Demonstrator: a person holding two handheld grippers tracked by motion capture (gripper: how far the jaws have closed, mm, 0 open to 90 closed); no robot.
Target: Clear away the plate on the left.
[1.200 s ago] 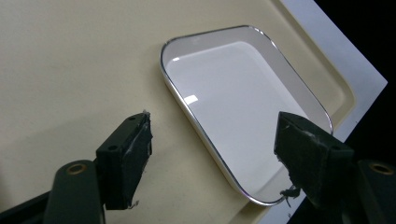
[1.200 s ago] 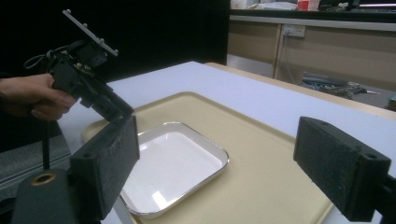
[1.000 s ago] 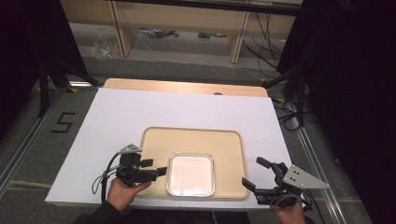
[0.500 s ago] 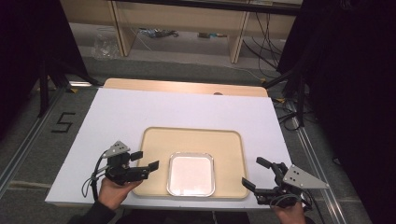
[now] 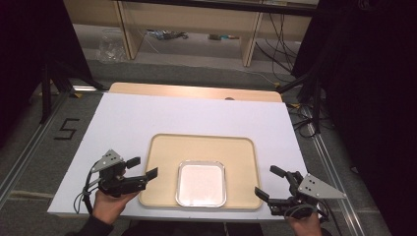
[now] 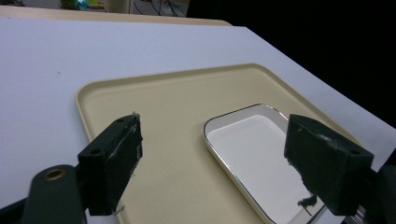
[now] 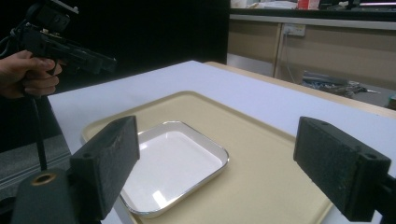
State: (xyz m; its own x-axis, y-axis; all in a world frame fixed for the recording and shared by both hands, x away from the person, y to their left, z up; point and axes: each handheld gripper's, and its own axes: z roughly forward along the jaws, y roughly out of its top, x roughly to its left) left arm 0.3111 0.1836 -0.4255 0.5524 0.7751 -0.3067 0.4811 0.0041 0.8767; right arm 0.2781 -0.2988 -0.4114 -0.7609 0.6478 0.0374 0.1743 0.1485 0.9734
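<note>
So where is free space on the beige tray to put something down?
The beige tray is bare behind the white dish and along both sides of it. Crowded: the tray's near edge, where the dish sits.

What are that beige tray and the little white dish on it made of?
The beige tray looks like matte moulded plastic: even colour, rounded raised rim, no shine. The small square dish seems white-enamelled or coated metal: glossy inside, with a thin, bright silvery rim. It could also be glazed ceramic.
</note>
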